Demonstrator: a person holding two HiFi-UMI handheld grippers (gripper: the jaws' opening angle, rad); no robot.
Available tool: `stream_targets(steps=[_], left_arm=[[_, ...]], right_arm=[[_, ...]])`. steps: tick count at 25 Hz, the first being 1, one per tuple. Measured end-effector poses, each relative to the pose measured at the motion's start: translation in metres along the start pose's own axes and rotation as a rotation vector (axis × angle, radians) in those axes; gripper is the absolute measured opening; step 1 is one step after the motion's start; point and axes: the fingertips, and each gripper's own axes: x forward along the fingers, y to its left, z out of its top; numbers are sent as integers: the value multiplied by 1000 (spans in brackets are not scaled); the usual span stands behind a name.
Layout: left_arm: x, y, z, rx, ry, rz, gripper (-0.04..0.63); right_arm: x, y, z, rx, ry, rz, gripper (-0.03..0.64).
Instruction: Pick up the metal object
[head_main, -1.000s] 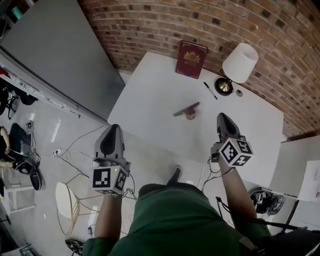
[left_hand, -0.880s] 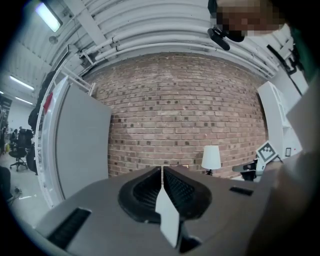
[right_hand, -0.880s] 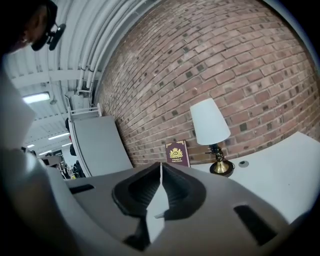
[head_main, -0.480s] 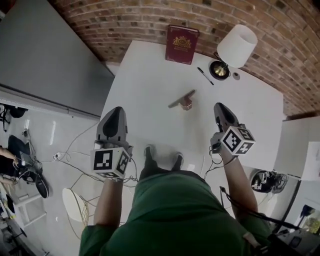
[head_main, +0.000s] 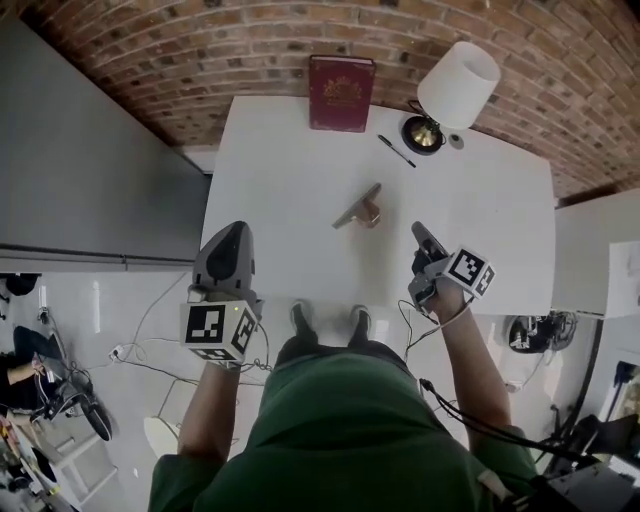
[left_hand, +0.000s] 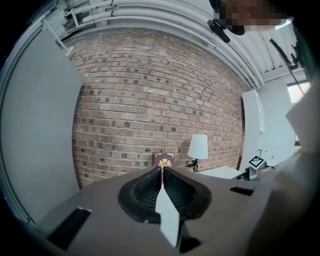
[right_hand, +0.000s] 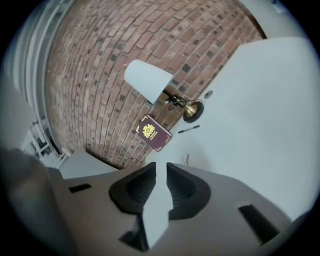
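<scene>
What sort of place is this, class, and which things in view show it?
Probably an office or studio workspace: a white table against a brick wall, bearing a lamp and a red book, with cables trailing across the floor.

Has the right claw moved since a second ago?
Yes: the right claw sank toward the table, nearer the metal object, jaws just opening, nothing between them.

The left claw (head_main: 236, 232) is level, jaws together, empty. The right claw (head_main: 420, 235) is tilted; its jaws have just been opening, nothing between them.
</scene>
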Motion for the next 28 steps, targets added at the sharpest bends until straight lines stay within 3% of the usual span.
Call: stream_targets(steps=[3,6,21,28], left_arm=[[0,4,-6,8,27,-12,14],[-5,10,-17,10,53,-1,14],[-57,41,-36,-3,112,145,14],[-79,51,-44,-29,126,209,14]], right_arm=[[19,-21,-19,141,41,10,91],[37,-36,-37,204,83,10,115],[102,-71,-67,276,171,-63,134],[123,-69,-66,269,183,-44,124]])
